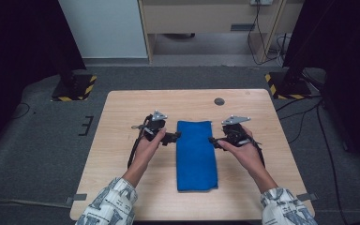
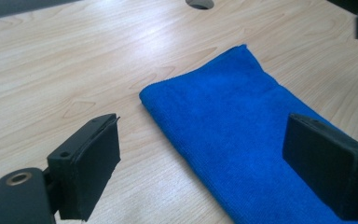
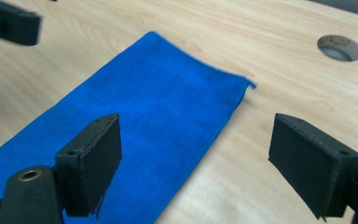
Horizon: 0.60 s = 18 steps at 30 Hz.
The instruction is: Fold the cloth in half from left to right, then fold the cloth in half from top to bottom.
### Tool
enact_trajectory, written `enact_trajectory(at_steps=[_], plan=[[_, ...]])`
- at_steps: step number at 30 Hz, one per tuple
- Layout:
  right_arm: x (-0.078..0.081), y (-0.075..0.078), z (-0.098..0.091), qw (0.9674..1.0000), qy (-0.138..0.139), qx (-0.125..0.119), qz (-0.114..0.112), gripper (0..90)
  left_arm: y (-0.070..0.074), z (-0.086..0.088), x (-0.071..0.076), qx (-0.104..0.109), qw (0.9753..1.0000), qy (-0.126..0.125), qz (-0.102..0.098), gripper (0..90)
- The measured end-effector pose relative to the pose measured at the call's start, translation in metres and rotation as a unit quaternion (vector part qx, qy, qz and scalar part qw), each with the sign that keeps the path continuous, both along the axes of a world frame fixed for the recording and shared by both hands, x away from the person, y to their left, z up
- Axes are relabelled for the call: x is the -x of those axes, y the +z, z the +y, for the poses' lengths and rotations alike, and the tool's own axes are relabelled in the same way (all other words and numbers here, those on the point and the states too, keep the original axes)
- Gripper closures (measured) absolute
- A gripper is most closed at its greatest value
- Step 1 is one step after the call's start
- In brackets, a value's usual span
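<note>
A folded blue cloth [image 1: 196, 154] lies lengthwise in the middle of the wooden table [image 1: 122, 187]. My left gripper [image 1: 176, 137] sits at the cloth's left edge near its far end, jaws open and empty. In the left gripper view the cloth [image 2: 242, 121] runs under the right jaw, and the left jaw is over bare wood. My right gripper [image 1: 213, 140] faces it from the cloth's right edge, also open. In the right gripper view the cloth [image 3: 154, 126] lies beneath the left jaw and its far corner points toward the table's hole [image 3: 339, 47].
A round cable hole [image 1: 219, 101] sits in the table behind the cloth. Two black stand bases with yellow-black tape [image 1: 75, 86] [image 1: 286, 84] flank the table's far corners. Cables trail over the grey floor at the right [image 1: 309, 117].
</note>
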State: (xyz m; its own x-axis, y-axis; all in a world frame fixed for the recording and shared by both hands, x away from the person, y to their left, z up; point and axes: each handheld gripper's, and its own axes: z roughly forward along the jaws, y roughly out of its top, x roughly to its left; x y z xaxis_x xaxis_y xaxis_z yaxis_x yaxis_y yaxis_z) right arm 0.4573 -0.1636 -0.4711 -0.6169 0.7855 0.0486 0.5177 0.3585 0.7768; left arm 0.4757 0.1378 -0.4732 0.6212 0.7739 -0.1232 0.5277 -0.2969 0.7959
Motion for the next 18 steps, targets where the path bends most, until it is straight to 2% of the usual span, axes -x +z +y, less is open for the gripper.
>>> enact_trajectory(at_steps=[5, 9, 12, 13, 15, 18], plan=[[-0.024, 0.001, 0.001, 0.9999, -0.012, 0.004, 0.005, 20.0, 0.0, 0.0, -0.008, 0.003, 0.9999, 0.008, 0.007, 10.2], [-0.044, -0.005, 0.002, 0.9995, -0.018, 0.025, 0.008, 28.0, -0.004, 0.0, -0.018, -0.004, 0.9998, 0.012, 0.017, 10.2], [-0.057, -0.008, 0.002, 0.9993, -0.024, 0.025, 0.015, 34.2, -0.005, 0.001, -0.024, -0.01, 0.9997, 0.022, 0.011, 10.3], [-0.061, -0.009, 0.002, 0.9991, -0.028, 0.029, 0.016, 36.3, -0.007, 0.002, -0.027, -0.005, 0.9995, 0.029, 0.01, 11.0], [-0.067, -0.012, 0.003, 0.9979, -0.04, 0.044, 0.027, 40.8, -0.009, 0.003, -0.032, -0.01, 0.9986, 0.044, 0.027, 11.6], [-0.069, -0.013, 0.007, 0.9973, -0.043, 0.047, 0.037, 43.4, -0.013, 0.001, -0.036, -0.017, 0.998, 0.05, 0.034, 15.4]])
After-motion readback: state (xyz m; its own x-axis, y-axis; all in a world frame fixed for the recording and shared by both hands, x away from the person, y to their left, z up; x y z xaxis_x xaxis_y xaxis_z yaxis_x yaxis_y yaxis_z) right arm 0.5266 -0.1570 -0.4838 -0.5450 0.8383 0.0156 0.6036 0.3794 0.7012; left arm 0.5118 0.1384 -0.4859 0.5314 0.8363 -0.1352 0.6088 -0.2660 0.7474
